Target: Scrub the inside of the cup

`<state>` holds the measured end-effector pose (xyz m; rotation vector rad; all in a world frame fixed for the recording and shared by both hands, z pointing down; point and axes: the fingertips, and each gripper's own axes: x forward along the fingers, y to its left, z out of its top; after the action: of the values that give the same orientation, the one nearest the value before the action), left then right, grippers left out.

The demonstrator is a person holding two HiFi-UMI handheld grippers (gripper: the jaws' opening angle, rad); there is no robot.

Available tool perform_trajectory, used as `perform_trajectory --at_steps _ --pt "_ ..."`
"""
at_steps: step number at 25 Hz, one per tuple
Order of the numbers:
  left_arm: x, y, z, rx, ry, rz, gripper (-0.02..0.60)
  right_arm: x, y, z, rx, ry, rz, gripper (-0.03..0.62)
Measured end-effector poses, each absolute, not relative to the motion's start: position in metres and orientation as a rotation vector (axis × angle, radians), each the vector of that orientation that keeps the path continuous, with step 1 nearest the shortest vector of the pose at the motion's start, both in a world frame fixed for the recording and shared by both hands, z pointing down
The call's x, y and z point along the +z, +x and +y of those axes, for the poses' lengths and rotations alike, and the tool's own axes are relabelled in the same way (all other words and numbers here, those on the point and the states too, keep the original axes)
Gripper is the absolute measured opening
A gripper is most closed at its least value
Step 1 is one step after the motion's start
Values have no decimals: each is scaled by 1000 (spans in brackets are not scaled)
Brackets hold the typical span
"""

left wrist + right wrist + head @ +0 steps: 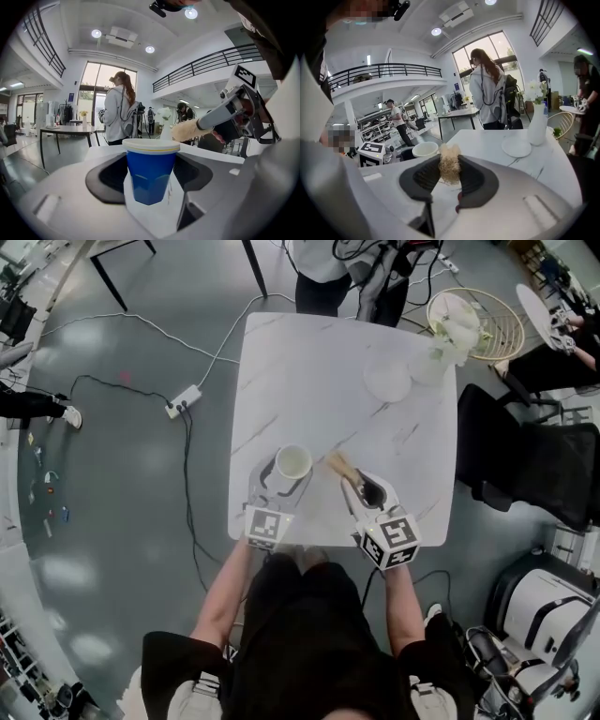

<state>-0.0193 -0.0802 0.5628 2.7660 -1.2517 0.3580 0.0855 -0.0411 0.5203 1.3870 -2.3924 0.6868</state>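
Note:
A blue paper cup [151, 173] with a white inside and a yellow-edged rim stands upright near the table's front edge, seen from above as a white round mouth [292, 463]. My left gripper [284, 476] is shut on its sides, the dark pads [111, 174] against the cup wall. My right gripper [364, 489] is shut on a brush whose tan fibre head [337, 465] sits just right of the cup and outside it. The fibres [450, 166] show between the right jaws, with the cup's rim [425, 149] beyond to the left. The brush head [190, 130] hangs above and right of the cup.
On the white marble table [309, 371], a white plate [387, 381] and a vase with white flowers [441, 343] stand at the far right. A black chair [525, 456] is at the right, a wicker chair [492, 324] behind. A person [328, 268] stands at the far edge.

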Motion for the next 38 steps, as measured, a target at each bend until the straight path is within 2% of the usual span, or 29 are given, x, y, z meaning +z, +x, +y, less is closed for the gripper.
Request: perform_trajectory --at_steps 15,28,34,36,38 --pt "621 -14 -134 369 2717 -1220 316 594 91 -91 741 1421 -2330 104" --pt "654 -15 -158 344 2715 -1231 316 621 82 -102 777 1404 -2320 104" --pt "658 -15 -156 371 2715 -1208 327 621 79 -103 787 1417 -2313 104" --pt "660 -16 -157 412 2707 -1196 355 620 79 -103 785 1419 -2313 104" --pt "664 -14 -154 409 2707 -1166 356 619 79 -103 784 1423 -2311 104"
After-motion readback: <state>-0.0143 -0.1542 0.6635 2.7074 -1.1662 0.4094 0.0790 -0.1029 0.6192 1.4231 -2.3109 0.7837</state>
